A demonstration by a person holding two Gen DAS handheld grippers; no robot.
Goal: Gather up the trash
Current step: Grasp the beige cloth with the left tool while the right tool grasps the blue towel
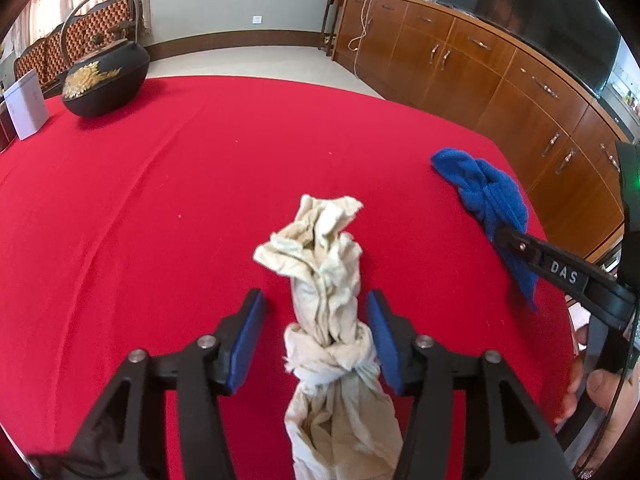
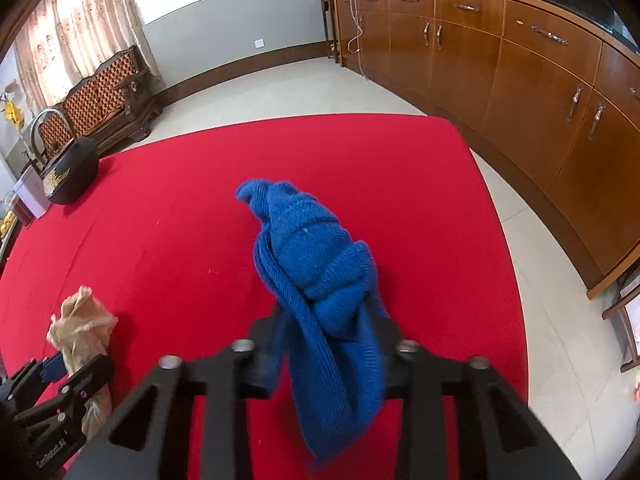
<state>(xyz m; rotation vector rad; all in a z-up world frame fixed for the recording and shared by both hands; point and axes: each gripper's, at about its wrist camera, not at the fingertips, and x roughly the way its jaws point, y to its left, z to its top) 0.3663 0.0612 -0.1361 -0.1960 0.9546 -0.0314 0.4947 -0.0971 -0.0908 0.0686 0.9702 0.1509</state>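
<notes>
Fingers on our left gripper (image 1: 316, 336) stand apart, their smooth blue pads (image 1: 250, 340) flanking a beige cloth (image 1: 324, 280) without pressing it on the left side; the right pad lies just beside the knot, and we cannot tell whether it touches. That cloth is thin, crumpled woven fabric, twisted into a long rope with one knot at mid-length, lying flat on the bench (image 1: 160, 200), which is draped in smooth red felt-like cloth. Our right gripper (image 2: 324, 332) has its black fingers closed on a blue knitted cloth (image 2: 316, 256), thick and ribbed, bunched into a rounded lump that runs forward from between the fingers. We count two cloths, one per gripper, lying well apart. Farther out at the bench's far left corner sit one round black cast-iron kettle (image 1: 104, 84) with a gold flower and arched metal handle, and one white box (image 1: 26, 104) beside it.
</notes>
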